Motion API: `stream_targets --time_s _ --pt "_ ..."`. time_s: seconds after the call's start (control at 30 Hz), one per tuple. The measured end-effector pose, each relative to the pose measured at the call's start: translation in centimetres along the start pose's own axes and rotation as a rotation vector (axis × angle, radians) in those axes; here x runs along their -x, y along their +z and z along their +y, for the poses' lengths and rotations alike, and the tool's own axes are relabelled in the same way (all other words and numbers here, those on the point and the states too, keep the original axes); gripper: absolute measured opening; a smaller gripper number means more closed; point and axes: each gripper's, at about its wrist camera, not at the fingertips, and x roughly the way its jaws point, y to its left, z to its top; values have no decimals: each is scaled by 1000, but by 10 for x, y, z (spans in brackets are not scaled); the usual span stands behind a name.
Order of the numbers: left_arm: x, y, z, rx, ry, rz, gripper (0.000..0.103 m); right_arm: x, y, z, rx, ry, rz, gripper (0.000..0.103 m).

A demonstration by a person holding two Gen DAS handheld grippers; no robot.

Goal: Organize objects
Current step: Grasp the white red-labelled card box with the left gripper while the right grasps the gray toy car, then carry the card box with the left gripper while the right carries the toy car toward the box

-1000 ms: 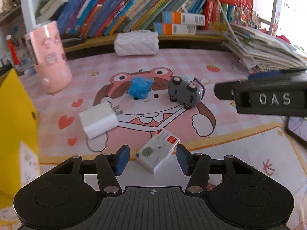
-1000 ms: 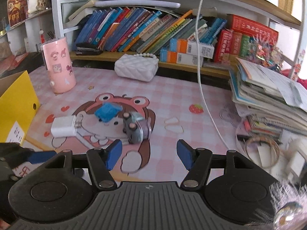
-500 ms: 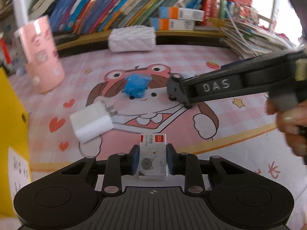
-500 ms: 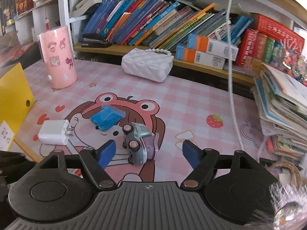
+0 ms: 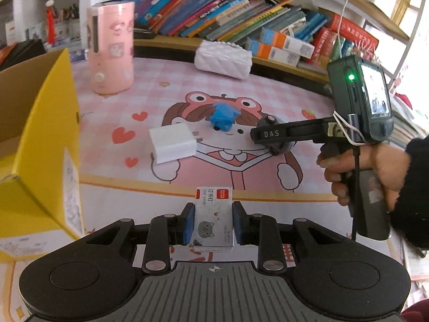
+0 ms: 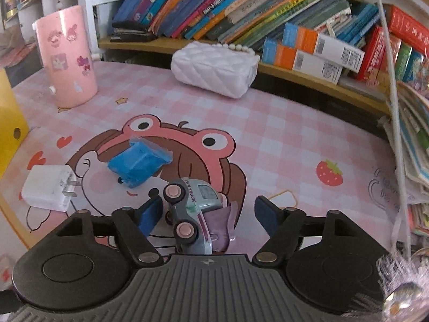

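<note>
My left gripper [image 5: 213, 222] is shut on a small white staple box [image 5: 213, 214] with a red label and a cat picture, held above the mat's front edge. A toy truck [image 6: 194, 214] lies on its side between the fingers of my right gripper [image 6: 207, 214], whose jaws are closing; the pads stand apart from it on both sides. In the left wrist view the right gripper [image 5: 270, 136] reaches over the truck [image 5: 278, 147]. A blue packet [image 6: 138, 165] and a white charger plug [image 6: 48, 187] lie on the pink mat [image 6: 268, 139].
An open yellow cardboard box [image 5: 40, 145] stands at the left. A pink cylinder container [image 5: 111, 45] and a white quilted bag [image 5: 224, 59] sit at the back before the shelf of books [image 6: 241, 8]. Stacked papers [image 6: 413, 139] crowd the right. A hand [image 5: 375, 171] grips the right tool.
The left gripper closed on the staple box and lifted it off the mat toward the left. The right gripper came down and forward over the toy truck, which now sits between its fingers.
</note>
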Motion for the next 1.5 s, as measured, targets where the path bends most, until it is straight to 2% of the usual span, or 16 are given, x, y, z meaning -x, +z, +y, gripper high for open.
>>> stream_targets --time_s 0.07,0.13,0.4,0.7,1.0,1.5 --pt "4 -1 3 13 -1 -4 27 1 0 -1 -16 26 -5 48" --pt "8 -3 5 24 -2 -10 27 3 1 1 -16 18 0 43" --pt "28 -10 13 42 -21 -43 27 47 -6 5 -80 18 -33 43" --pt "60 -27 35 80 -33 -85 27 116 -39 31 -148 28 -10 43" --pt "99 -54 69 116 -23 -119 27 170 -74 90 -105 54 3 43" --pt "162 -103 124 162 18 -146 27 218 -105 192 36 80 -17 43"
